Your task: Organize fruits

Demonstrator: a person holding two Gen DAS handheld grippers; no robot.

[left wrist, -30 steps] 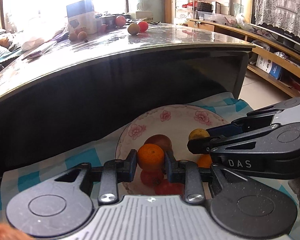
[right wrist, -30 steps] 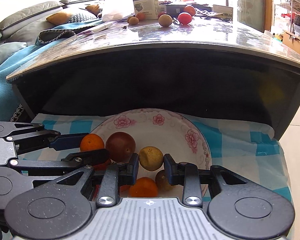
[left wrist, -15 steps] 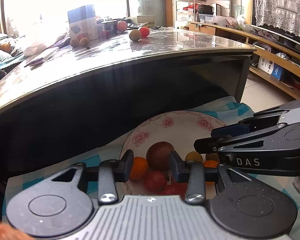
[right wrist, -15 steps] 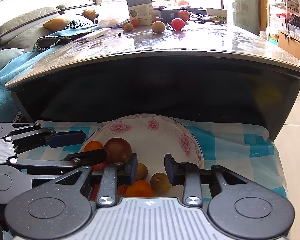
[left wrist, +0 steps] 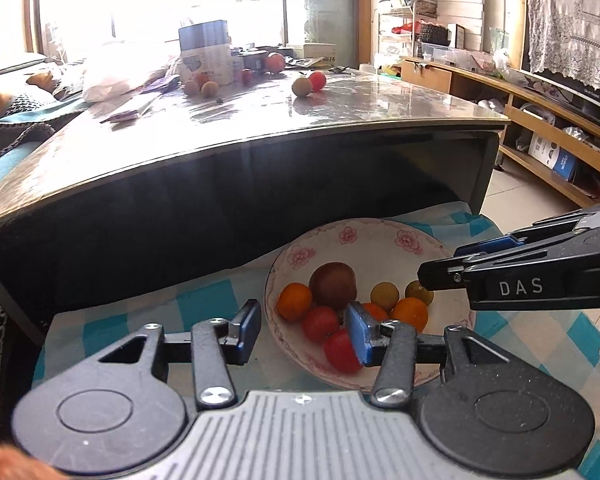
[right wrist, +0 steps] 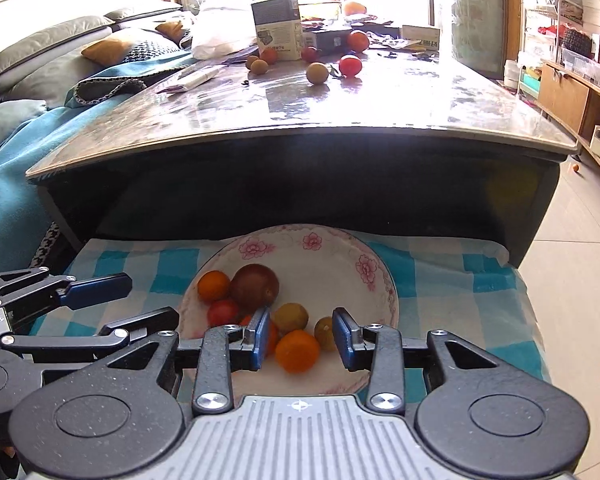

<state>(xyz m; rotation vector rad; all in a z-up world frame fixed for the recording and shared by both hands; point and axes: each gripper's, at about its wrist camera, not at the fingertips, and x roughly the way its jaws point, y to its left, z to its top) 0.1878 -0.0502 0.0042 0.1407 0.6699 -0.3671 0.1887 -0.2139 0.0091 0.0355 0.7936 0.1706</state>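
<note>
A white bowl with pink flowers (left wrist: 380,236) (right wrist: 340,248) sits on a blue checked cloth and holds several fruits: oranges (left wrist: 295,301) (right wrist: 297,350), a dark brown fruit (left wrist: 333,285) (right wrist: 255,286), red tomatoes (left wrist: 320,322) and yellow-green fruits (right wrist: 291,317). My left gripper (left wrist: 302,332) is open over the bowl's near left rim, nothing between its fingers. My right gripper (right wrist: 300,338) is open above the bowl's near side, clear of the fruit. Each gripper shows from the side in the other's view (left wrist: 540,280) (right wrist: 60,300).
Behind the bowl rises a dark low table with a glossy top (left wrist: 260,120) (right wrist: 340,104). On it lie more loose fruits (left wrist: 302,86) (right wrist: 350,65), a carton (right wrist: 278,28) and a plastic bag. A sofa stands left, wooden shelves right.
Both grippers opened, let go of their fruits into the bowl and rose away. The orange and the yellow fruit now lie in the bowl.
</note>
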